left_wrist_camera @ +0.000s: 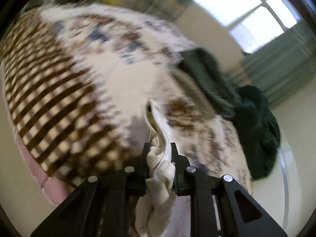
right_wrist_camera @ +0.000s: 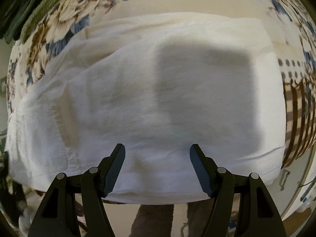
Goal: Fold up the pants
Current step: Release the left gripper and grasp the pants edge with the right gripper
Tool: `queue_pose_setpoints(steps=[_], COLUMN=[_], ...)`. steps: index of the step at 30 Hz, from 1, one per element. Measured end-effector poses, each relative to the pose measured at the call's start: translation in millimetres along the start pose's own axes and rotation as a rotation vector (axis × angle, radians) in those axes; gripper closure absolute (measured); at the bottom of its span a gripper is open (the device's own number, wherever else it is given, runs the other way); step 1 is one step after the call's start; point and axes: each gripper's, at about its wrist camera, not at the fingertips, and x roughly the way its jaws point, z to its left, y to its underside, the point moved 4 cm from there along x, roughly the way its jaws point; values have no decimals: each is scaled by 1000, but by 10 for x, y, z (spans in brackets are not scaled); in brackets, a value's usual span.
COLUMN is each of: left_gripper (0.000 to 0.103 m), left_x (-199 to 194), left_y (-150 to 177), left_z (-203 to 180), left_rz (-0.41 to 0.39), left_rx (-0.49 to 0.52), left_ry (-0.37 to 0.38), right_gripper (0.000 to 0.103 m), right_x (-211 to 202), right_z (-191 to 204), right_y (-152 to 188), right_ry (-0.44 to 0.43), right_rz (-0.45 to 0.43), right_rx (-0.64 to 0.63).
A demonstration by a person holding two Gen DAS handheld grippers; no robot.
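Observation:
White pants lie spread and partly folded on a floral cloth in the right wrist view. My right gripper hovers open just above their near edge, holding nothing. In the left wrist view, which is blurred by motion, my left gripper is shut on a bunched fold of the white pants, lifted above the cloth.
A dark green garment lies on the cloth's far side, also seen at the top left of the right wrist view. A brown checked part of the cloth covers the left. A window with green curtains is behind.

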Motion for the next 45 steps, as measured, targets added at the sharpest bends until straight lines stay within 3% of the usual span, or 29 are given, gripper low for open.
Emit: queue_pose_setpoints(steps=[4, 8, 10, 12, 15, 16, 18, 21, 23, 28, 33, 35, 36, 39, 42, 45], left_gripper=[89, 89, 89, 95, 94, 92, 91, 61, 30, 29, 29, 29, 29, 29, 29, 29], left_x=[-213, -201, -73, 88, 447, 618, 781, 882, 914, 1128, 1195, 1203, 1225, 1227, 1276, 1343], left_y=[140, 529, 891, 1261, 1989, 2259, 2464, 2407, 2254, 1763, 1484, 1407, 1407, 1395, 1361, 1326], left_z=[-789, -1671, -2118, -2465, -2940, -3055, -3095, -3006, -2823, -2034, -1524, -1433, -1423, -1440, -1523, -1638], left_rz=[15, 103, 179, 258, 429, 530, 629, 621, 571, 511, 504, 493, 492, 490, 491, 494], left_rx=[111, 178, 201, 234, 343, 391, 410, 482, 536, 531, 488, 487, 487, 482, 473, 460], left_ry=[122, 258, 325, 377, 384, 349, 292, 172, 67, -229, -357, -383, -385, -384, -362, -317], right_gripper=[33, 33, 33, 33, 33, 33, 33, 33, 33, 33, 33, 38, 60, 88, 91, 92], right_x=[-267, -646, -846, -995, -1084, -1085, -1136, -1202, -1227, -1007, -431, -358, -379, -496, -818, -1171], right_z=[-217, -739, -1017, -1430, -2020, -2183, -2495, -2630, -2577, -2084, -1678, -1525, -1421, -1239, -1190, -1456], right_y=[-1, 24, -30, -27, -21, -26, -34, -94, -146, -402, -649, -661, -639, -529, -388, -277], right_ry=[-47, -73, -74, -63, -41, -35, -43, -103, -176, -328, -343, -297, -229, -153, -94, -76], right_rz=[-50, -111, -132, -153, -163, -166, -178, -198, -202, -192, -74, -84, -120, -186, -274, -337], right_rx=[16, 65, 101, 157, 228, 243, 262, 242, 217, 178, 168, 142, 100, 9, -21, 26])
